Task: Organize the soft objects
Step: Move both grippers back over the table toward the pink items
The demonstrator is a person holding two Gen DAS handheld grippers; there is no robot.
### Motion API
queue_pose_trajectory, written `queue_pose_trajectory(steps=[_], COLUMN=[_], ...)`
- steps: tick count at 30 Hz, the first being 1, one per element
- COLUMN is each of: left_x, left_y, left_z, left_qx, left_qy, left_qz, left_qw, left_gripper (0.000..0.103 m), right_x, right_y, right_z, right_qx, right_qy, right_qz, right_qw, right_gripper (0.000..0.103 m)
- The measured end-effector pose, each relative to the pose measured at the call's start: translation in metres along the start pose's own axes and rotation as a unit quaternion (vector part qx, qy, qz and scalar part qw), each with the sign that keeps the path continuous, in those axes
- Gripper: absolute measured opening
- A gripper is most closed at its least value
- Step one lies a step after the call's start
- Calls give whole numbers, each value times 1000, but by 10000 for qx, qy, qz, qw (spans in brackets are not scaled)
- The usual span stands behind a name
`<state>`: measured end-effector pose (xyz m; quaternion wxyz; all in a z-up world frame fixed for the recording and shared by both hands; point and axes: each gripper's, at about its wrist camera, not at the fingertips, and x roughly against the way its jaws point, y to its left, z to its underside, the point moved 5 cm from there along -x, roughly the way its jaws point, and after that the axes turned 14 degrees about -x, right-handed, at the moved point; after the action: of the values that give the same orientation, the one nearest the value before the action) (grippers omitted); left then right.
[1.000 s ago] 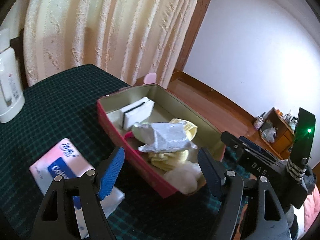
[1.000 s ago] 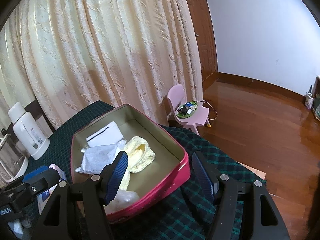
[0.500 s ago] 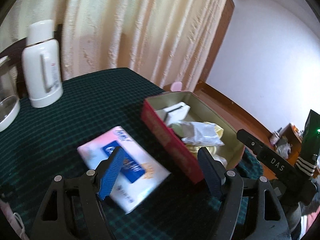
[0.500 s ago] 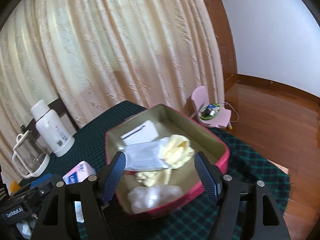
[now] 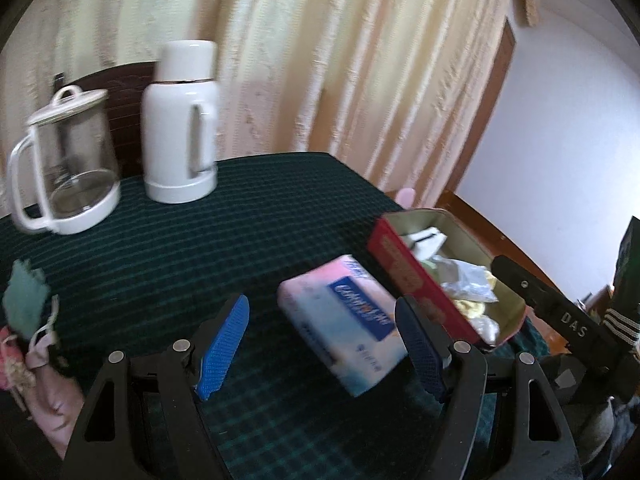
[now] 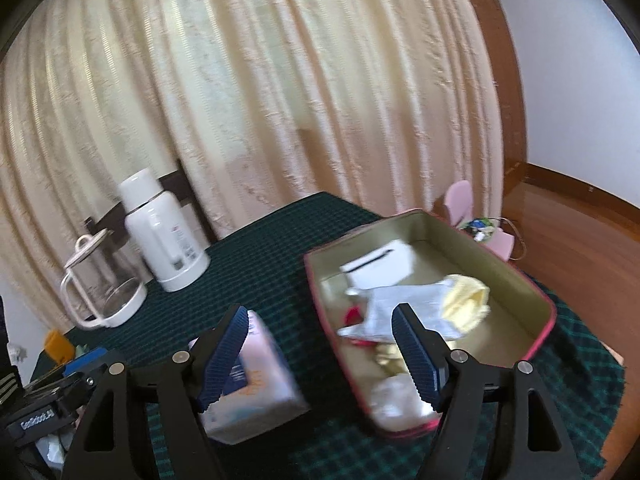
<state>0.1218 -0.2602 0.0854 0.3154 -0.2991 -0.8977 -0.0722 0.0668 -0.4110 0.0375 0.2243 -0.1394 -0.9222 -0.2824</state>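
A: Where do the soft things sit?

B: Mostly in the red tin [image 6: 536, 344] on the green checked table [image 5: 208, 240]: a yellow cloth [image 6: 466, 300], a crinkled grey packet [image 6: 404, 306], a white box [image 6: 380, 266]. The tissue pack [image 5: 344, 320] lies just left of the tin.

A: And the tools?

B: The left tool [image 5: 322, 346] is wide, nothing gripped, the pack beyond its tips. The right tool [image 6: 320, 358] is opening, nothing pressed between its pads.

A: Anything else around?

B: A white flask [image 5: 182, 124] and a glass jug [image 5: 66, 160] at the back; a pink, blurred bundle, perhaps fabric [image 5: 36, 380], at the left edge.

Pink tissue pack [image 5: 344, 320] flat beside filled red tin [image 5: 416, 280]
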Motion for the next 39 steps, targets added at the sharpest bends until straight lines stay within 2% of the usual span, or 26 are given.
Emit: queue_pose_trajectory(steps=[9, 23, 31, 39], left_x=[36, 77, 97, 102], left_y=[59, 142, 197, 235], left_z=[16, 50, 77, 107], left_qx=[347, 915, 1327, 1788], left_qy=[-123, -137, -85, 71], left_qz=[-626, -1283, -1875, -2115], left_qw=[9974, 9874, 9732, 9609], left_gripper=[77, 81, 82, 85], right_x=[-7, -15, -23, -28], right_y=[47, 99, 117, 133], right_z=[30, 70, 93, 110], right_qx=[274, 579, 663, 798], right_qy=[447, 972, 1267, 1451], right_qz=[-415, -773, -839, -872], right_qw=[9978, 9906, 9862, 9823], right_gripper=[78, 79, 80, 80])
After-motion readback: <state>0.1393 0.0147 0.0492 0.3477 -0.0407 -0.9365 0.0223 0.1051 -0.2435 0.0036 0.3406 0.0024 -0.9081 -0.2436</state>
